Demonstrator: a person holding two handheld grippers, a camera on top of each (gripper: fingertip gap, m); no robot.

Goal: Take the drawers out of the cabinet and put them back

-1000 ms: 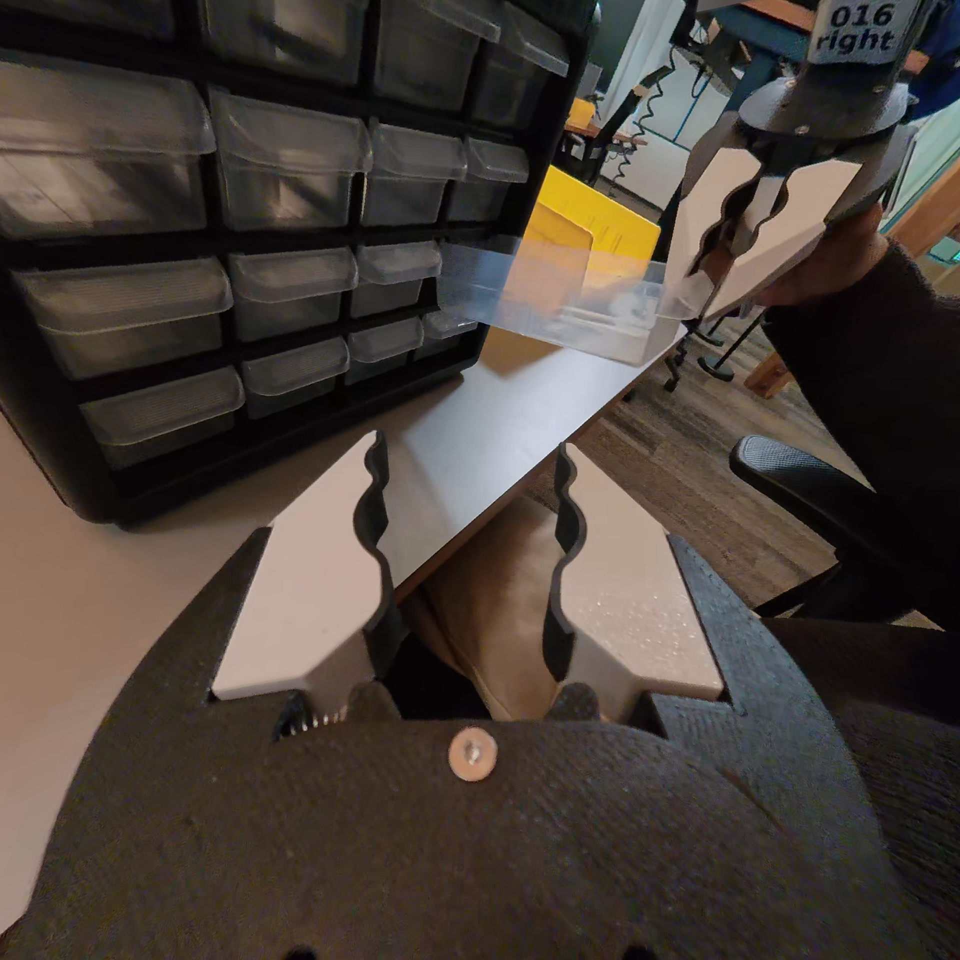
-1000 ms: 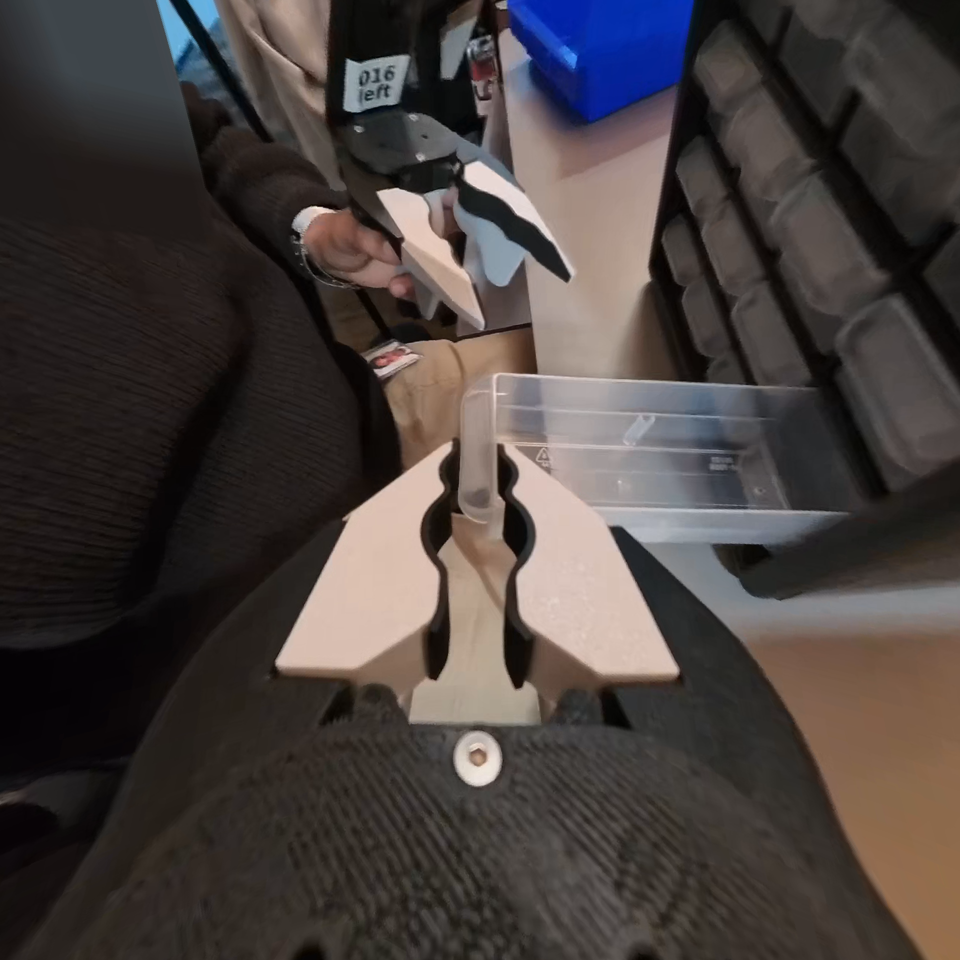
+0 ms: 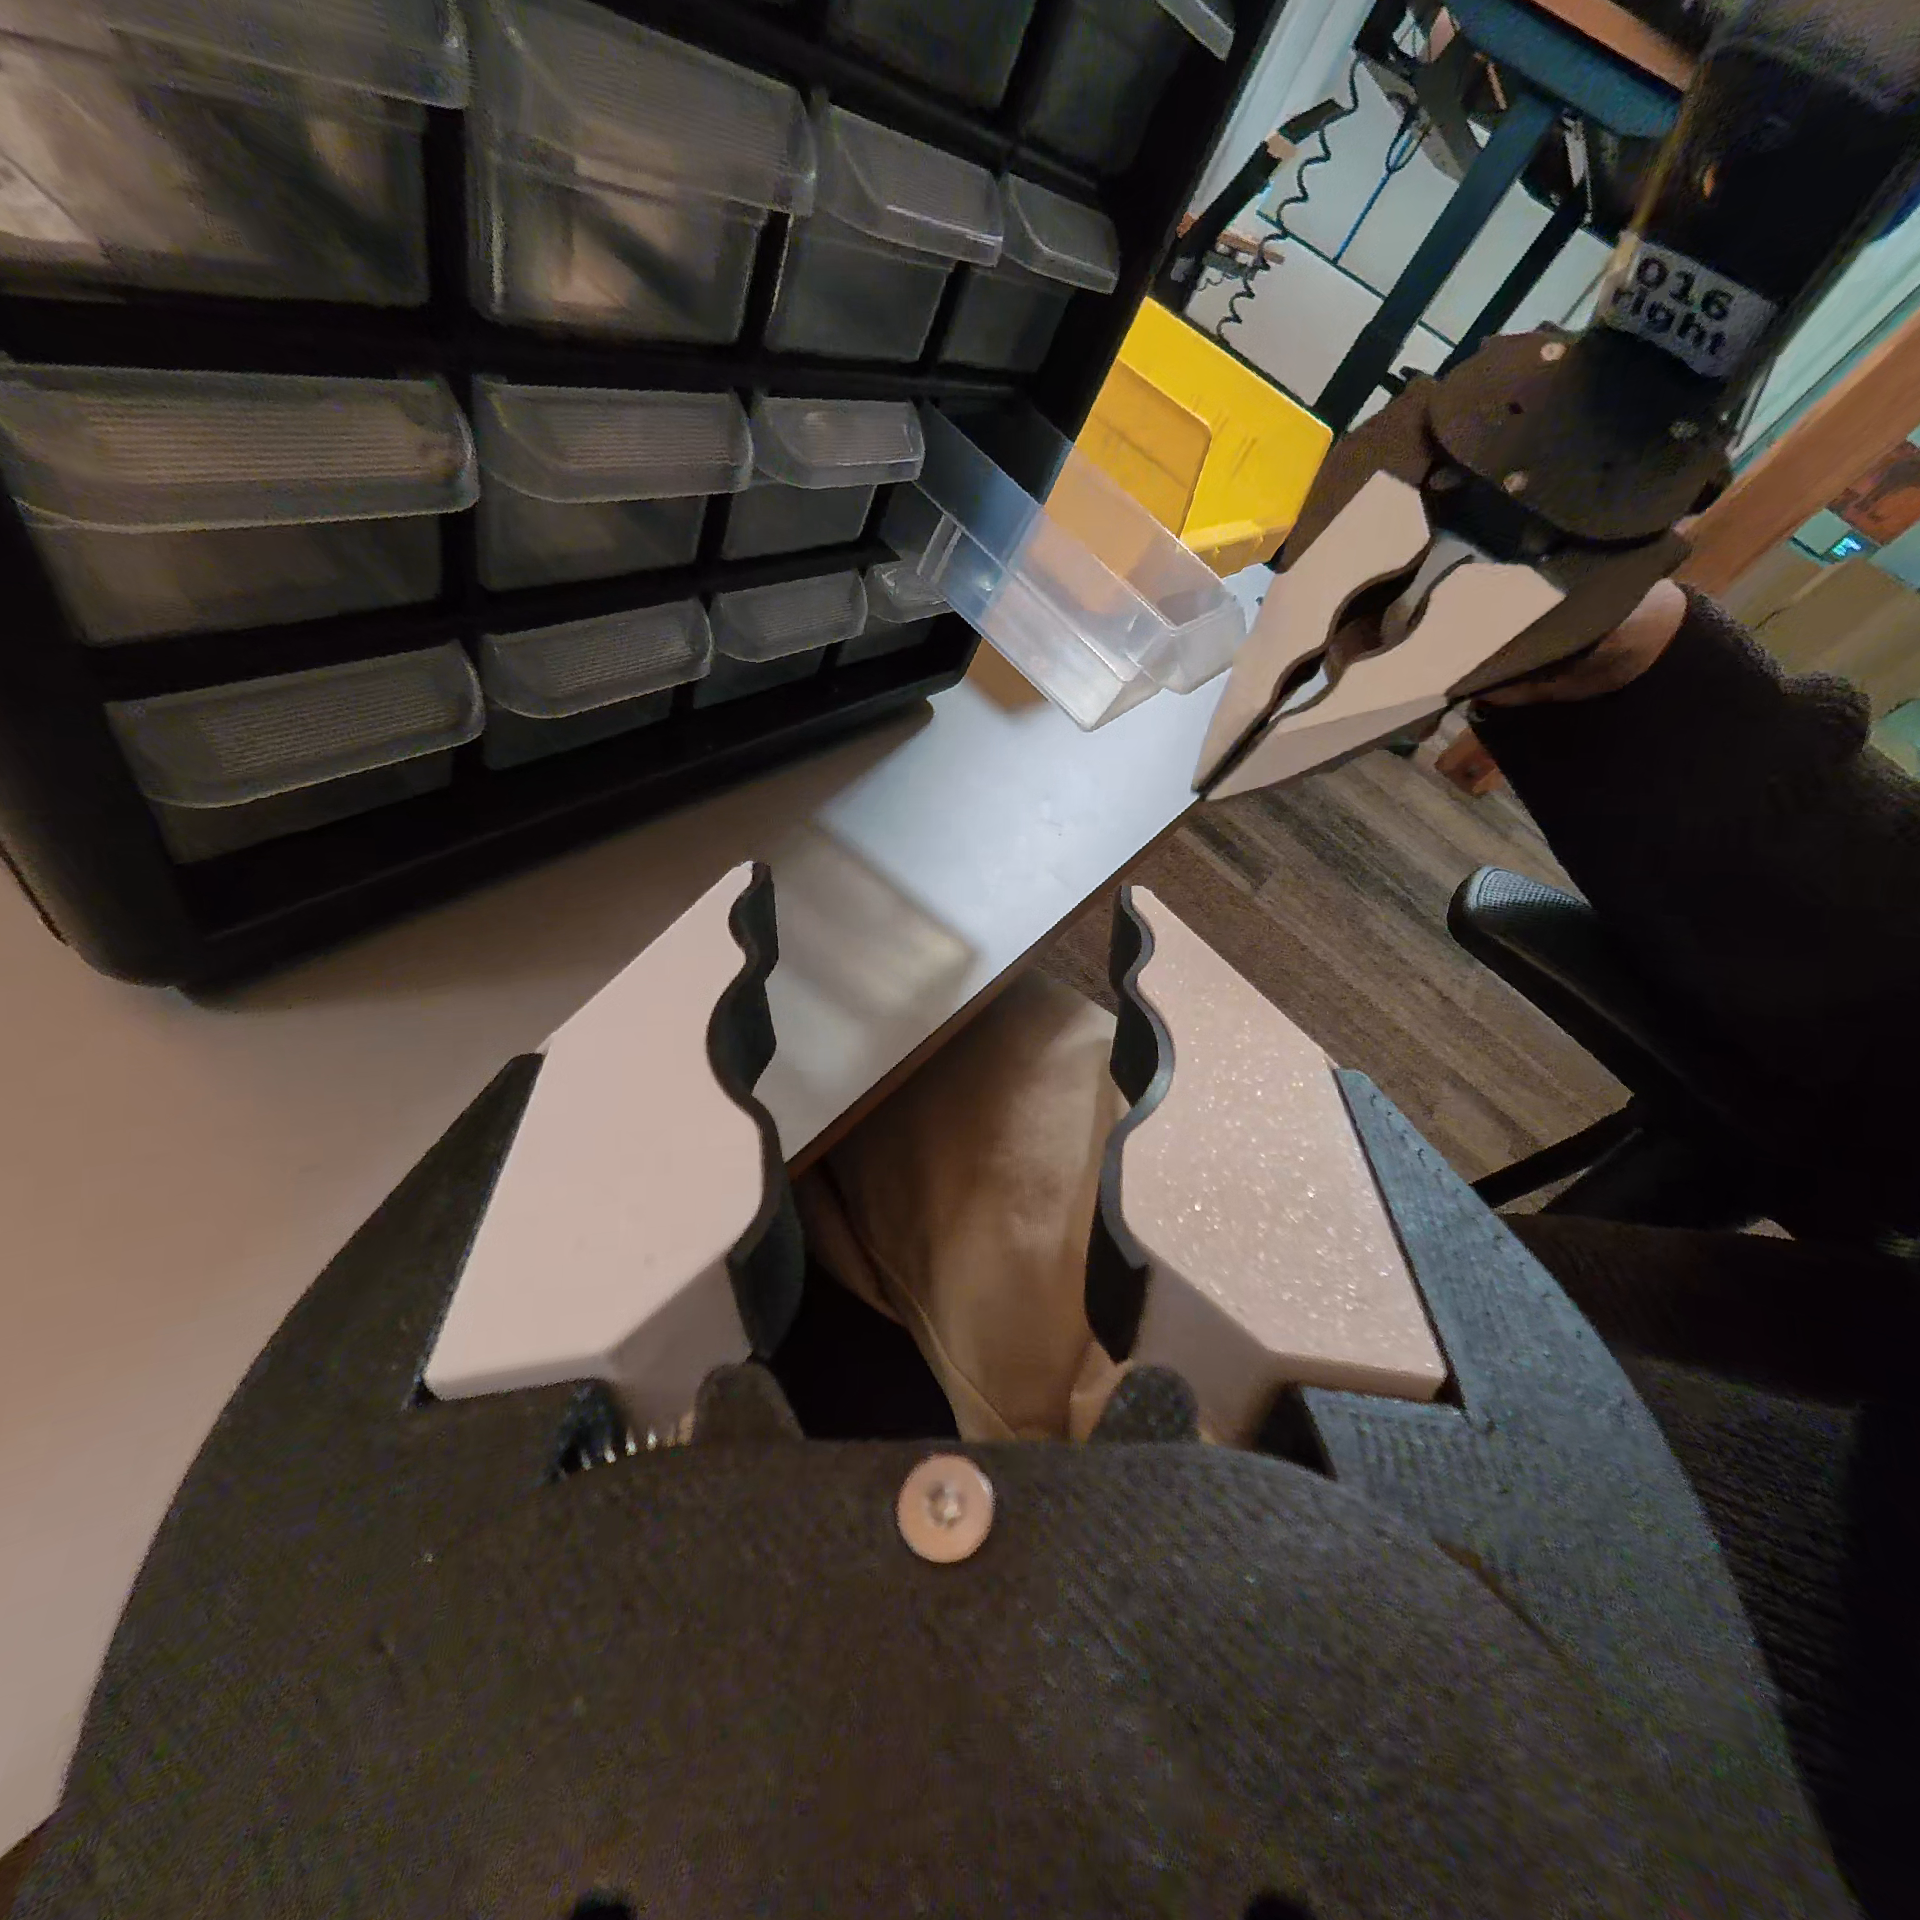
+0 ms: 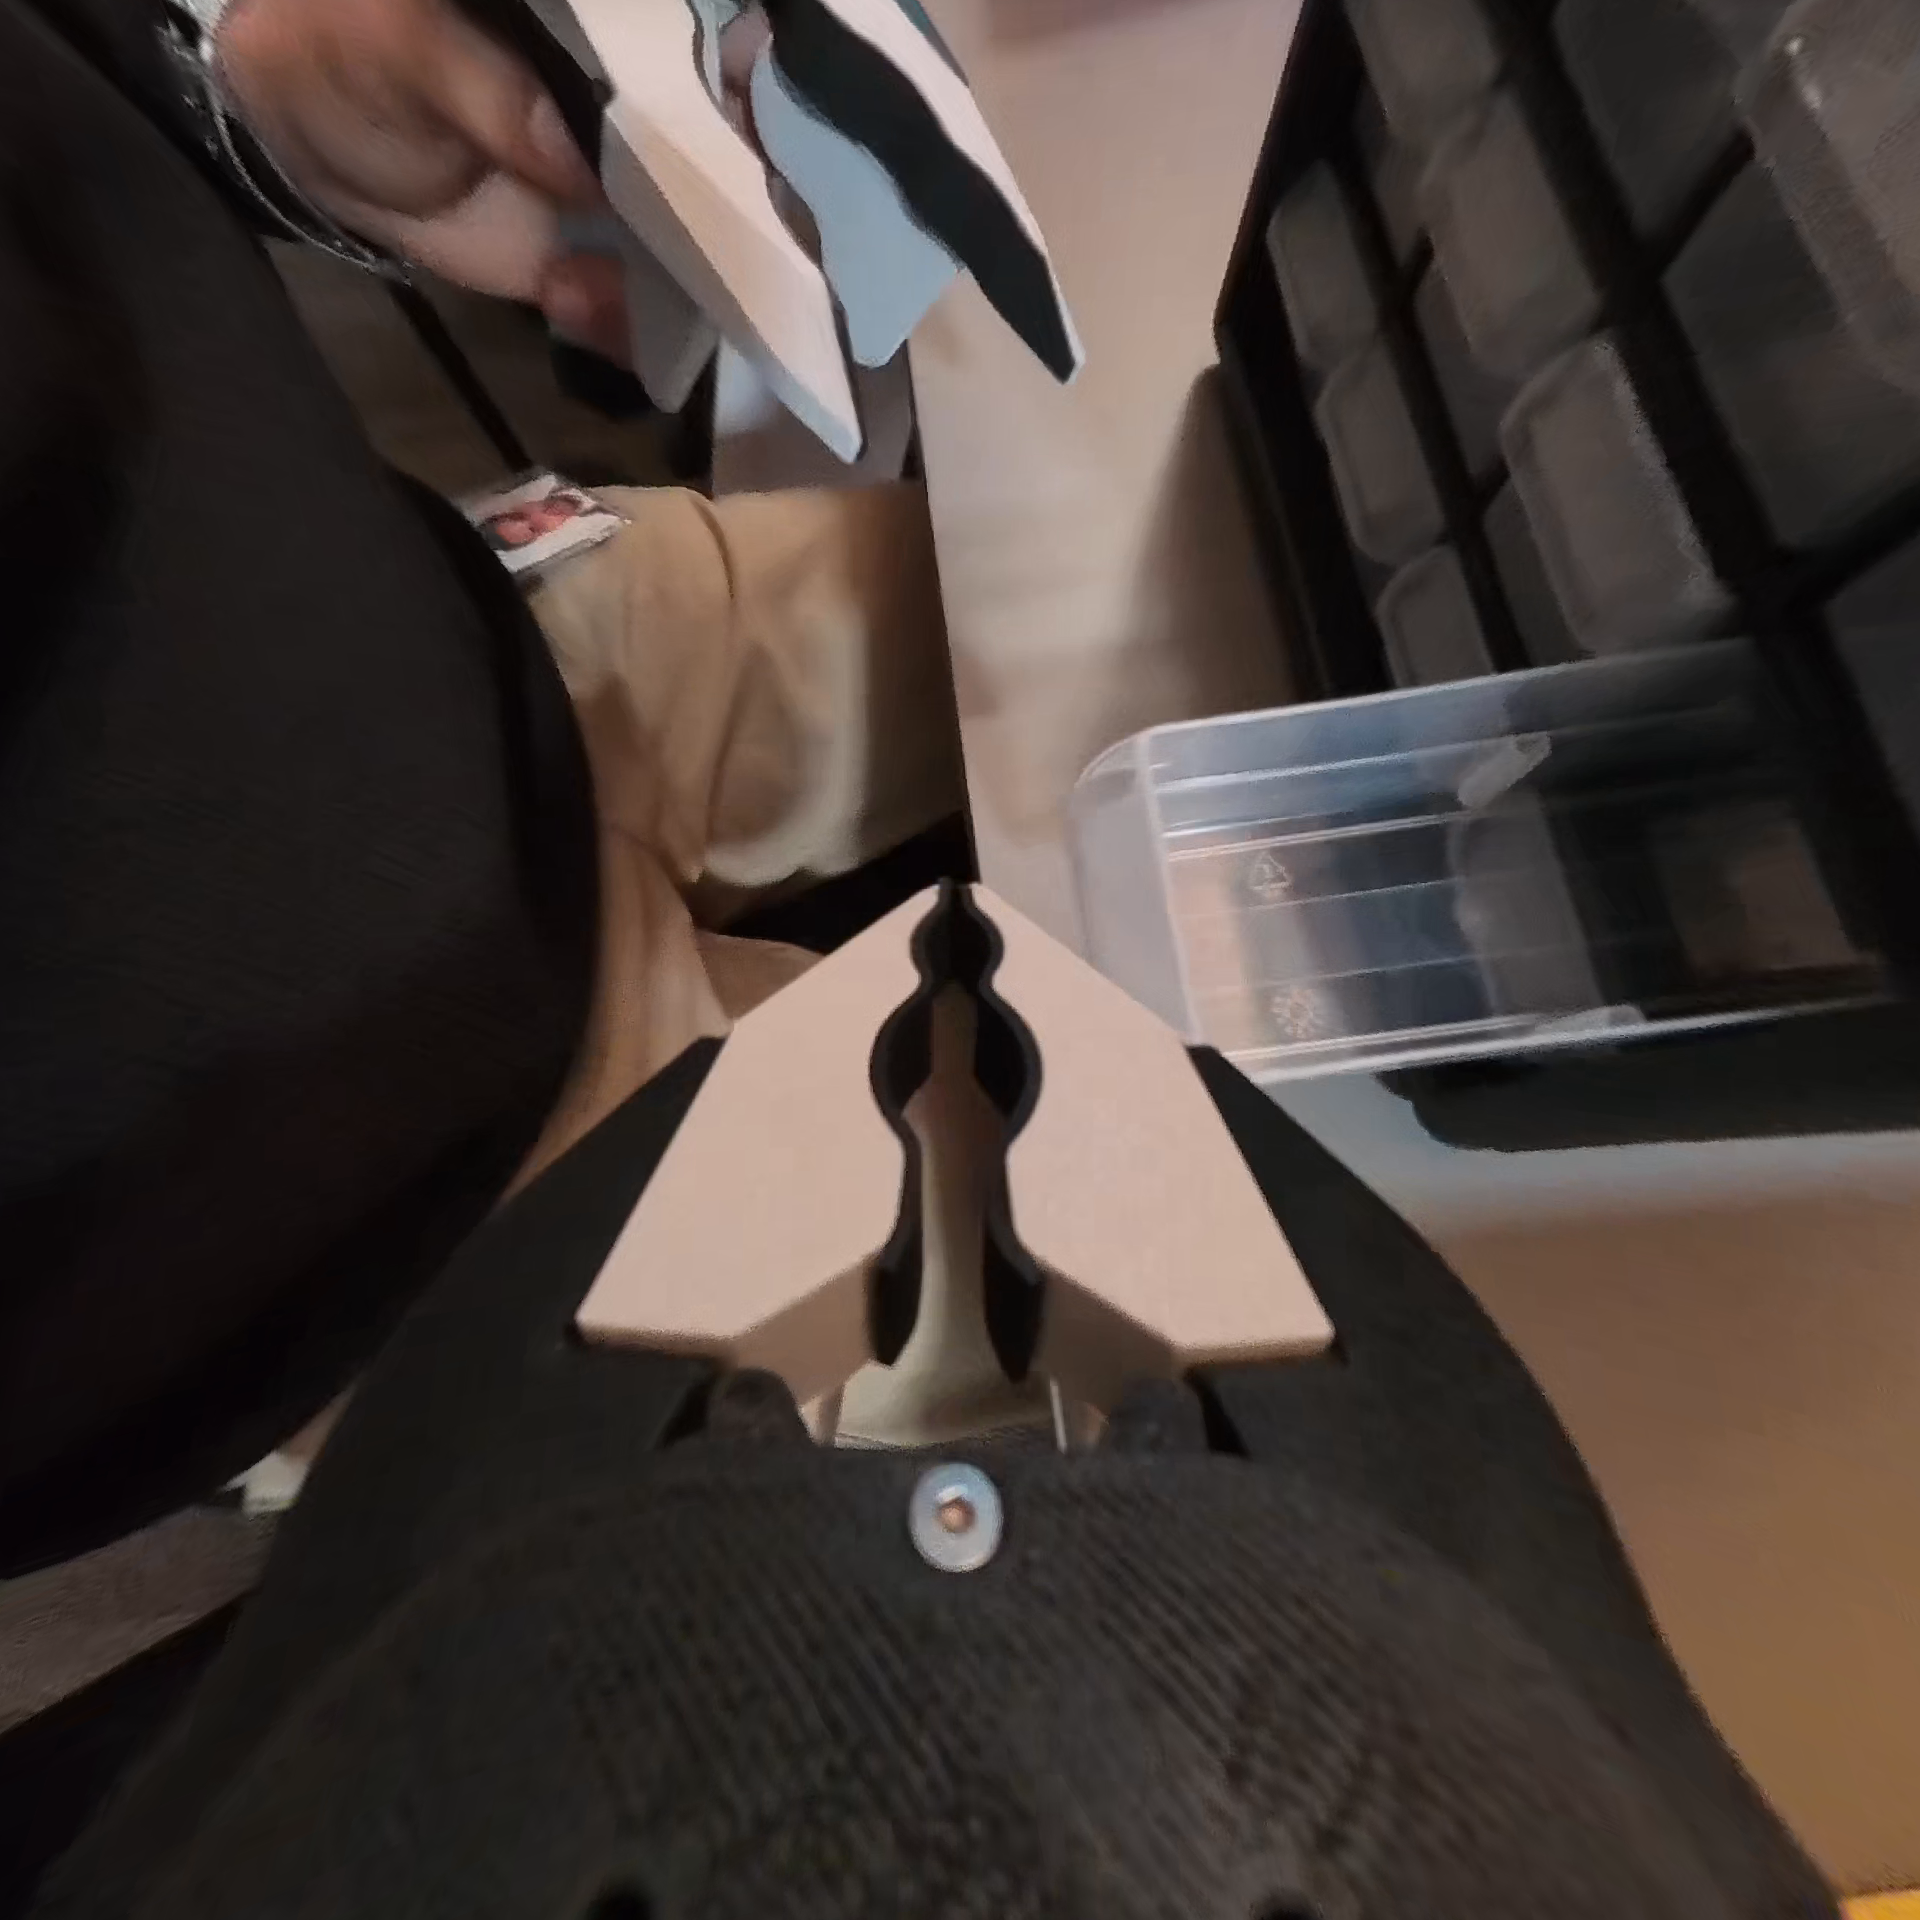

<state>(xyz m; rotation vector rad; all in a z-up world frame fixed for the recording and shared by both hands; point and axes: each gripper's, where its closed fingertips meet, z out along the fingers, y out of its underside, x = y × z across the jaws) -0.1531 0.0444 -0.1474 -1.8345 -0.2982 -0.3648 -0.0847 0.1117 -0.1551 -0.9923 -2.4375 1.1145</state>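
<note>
1. Pale tabletop ran under a black drawer cabinet full of clear drawers, wood floor beyond.
2. One clear drawer stuck halfway out of the cabinet's far column, tilted down — nothing gripped it.
3. Right gripper sat just beside the drawer's front, fingertips pressed together on nothing.
4. Left gripper hung over the table edge — fingers spread wide, empty.
</note>
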